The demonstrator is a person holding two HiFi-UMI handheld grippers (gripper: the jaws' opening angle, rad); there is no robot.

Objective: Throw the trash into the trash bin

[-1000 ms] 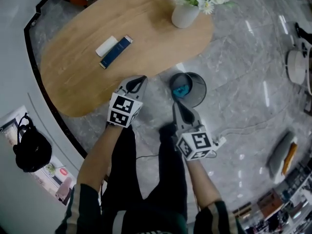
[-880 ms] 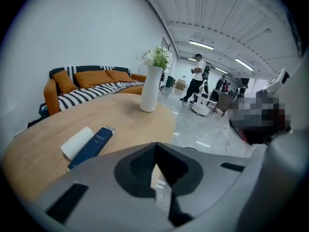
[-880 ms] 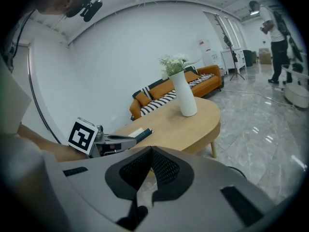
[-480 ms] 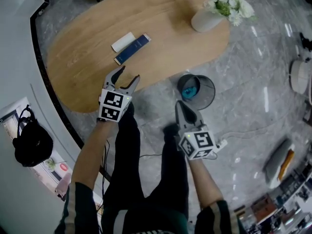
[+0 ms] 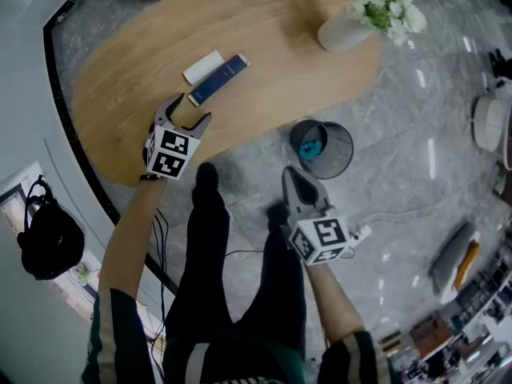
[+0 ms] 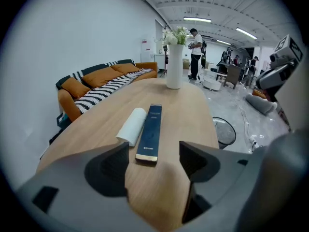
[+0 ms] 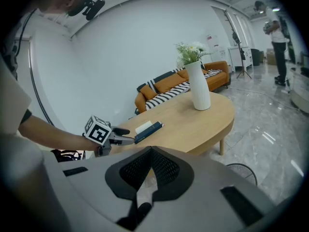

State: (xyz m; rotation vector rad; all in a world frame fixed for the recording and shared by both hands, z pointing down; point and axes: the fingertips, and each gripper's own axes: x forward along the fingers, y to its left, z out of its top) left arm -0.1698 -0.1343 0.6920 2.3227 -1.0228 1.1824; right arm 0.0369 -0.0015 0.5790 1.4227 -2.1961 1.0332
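Note:
A white paper roll (image 5: pixel 202 67) and a dark blue flat box (image 5: pixel 218 79) lie side by side on the oval wooden table (image 5: pixel 264 22). My left gripper (image 5: pixel 187 110) hovers over the table's near edge just short of the box. Its jaws are opening, with nothing between them. In the left gripper view the box (image 6: pixel 150 132) and the roll (image 6: pixel 132 126) lie straight ahead of the jaws. The round mesh trash bin (image 5: pixel 322 148) stands on the floor beside the table, something blue inside it. My right gripper (image 5: pixel 293 176) is shut and empty, near the bin.
A white vase of flowers (image 5: pixel 348 30) stands at the table's far right end. The person's legs and shoes (image 5: pixel 206 174) are on the grey marble floor below the grippers. An orange sofa (image 6: pixel 96 83) stands beyond the table. A cable (image 5: pixel 400 210) runs across the floor at the right.
My left gripper has moved left from beside the bin to over the table's edge near the blue box, and its jaws have gone from shut to wide apart. The right gripper shifted slightly.

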